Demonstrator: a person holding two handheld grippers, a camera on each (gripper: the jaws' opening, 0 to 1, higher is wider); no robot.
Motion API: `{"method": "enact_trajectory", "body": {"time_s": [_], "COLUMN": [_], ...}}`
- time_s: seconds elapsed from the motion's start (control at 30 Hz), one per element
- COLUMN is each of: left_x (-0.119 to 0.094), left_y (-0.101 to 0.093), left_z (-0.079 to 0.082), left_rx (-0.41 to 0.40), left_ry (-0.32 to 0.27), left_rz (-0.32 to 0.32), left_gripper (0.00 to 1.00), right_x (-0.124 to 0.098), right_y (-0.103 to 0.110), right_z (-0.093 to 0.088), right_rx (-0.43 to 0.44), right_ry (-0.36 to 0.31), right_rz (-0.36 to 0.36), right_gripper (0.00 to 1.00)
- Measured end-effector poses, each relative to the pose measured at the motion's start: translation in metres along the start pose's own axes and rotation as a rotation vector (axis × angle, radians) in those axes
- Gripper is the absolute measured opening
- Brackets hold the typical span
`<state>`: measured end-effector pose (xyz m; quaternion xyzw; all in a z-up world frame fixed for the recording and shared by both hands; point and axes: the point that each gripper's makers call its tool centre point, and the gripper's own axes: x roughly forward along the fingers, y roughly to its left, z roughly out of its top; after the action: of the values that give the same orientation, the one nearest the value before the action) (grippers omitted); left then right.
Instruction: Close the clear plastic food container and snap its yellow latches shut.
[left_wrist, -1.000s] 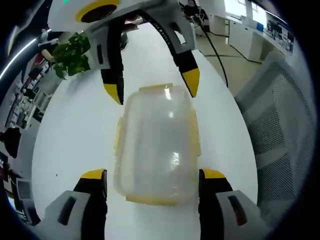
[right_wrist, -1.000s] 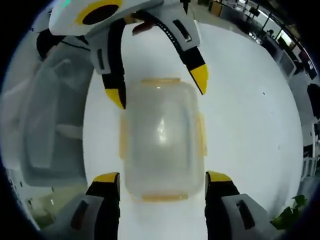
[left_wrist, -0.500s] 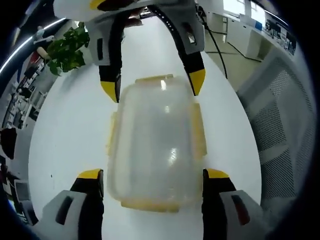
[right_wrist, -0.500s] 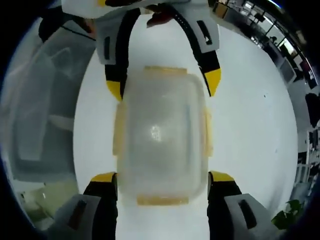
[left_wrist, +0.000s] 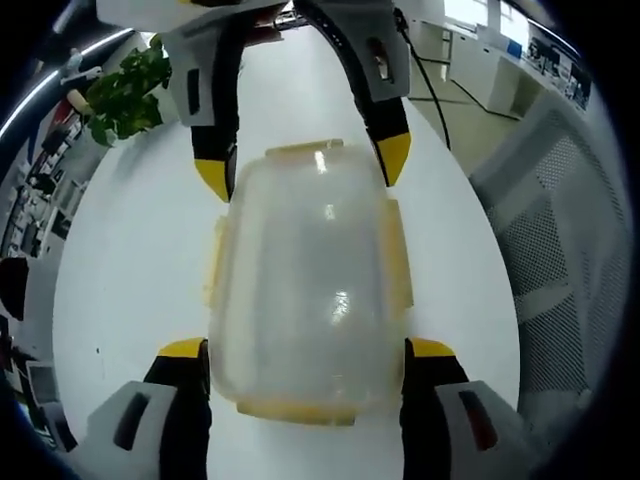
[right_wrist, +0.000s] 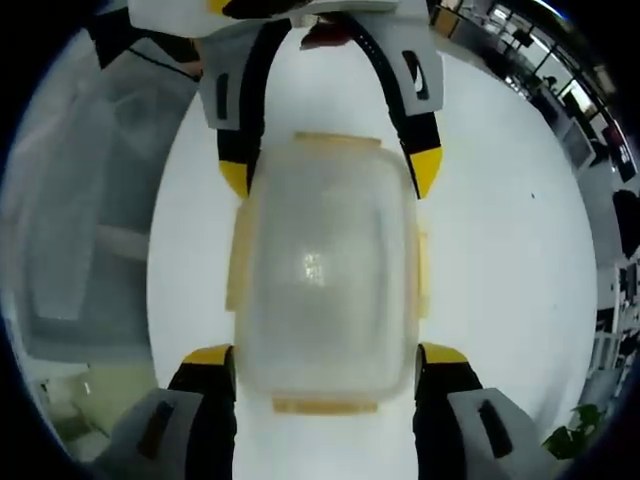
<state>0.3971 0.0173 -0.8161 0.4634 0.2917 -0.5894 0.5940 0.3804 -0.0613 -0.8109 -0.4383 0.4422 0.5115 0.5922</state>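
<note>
clear container (left_wrist: 305, 290) sat lid-on mid-frame on white bench (left_wrist: 130, 270); left gripper (left_wrist: 305, 350) and right gripper (right_wrist: 325, 355) both spread wide, straddling its ends.

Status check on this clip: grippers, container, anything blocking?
Left gripper and right gripper open, jaws straddling opposite ends of container. Lid on; yellow latches look splayed, unsnapped. Nothing in the way on the white table.
</note>
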Motion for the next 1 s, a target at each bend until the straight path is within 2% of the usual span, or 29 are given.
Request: {"method": "enact_trajectory", "body": {"time_s": [0.37, 0.7, 1.0], "left_x": [-0.003, -0.012, -0.022], "left_y": [-0.005, -0.010, -0.013], "left_z": [-0.005, -0.022, -0.044], "left_rx": [-0.013, -0.057, -0.094], "left_ry": [0.016, 0.010, 0.020], "left_rz": [0.005, 0.024, 0.037], "left_gripper": [0.78, 0.78, 0.78], "right_x": [0.001, 0.006, 0.012], "right_y": [0.003, 0.004, 0.003], "right_z": [0.006, 0.025, 0.048], "right_rx": [-0.013, -0.056, -0.091], "right_ry": [0.009, 0.009, 0.010], "right_rz": [0.001, 0.008, 0.014], "right_gripper": [0.71, 0.71, 0.71]}}
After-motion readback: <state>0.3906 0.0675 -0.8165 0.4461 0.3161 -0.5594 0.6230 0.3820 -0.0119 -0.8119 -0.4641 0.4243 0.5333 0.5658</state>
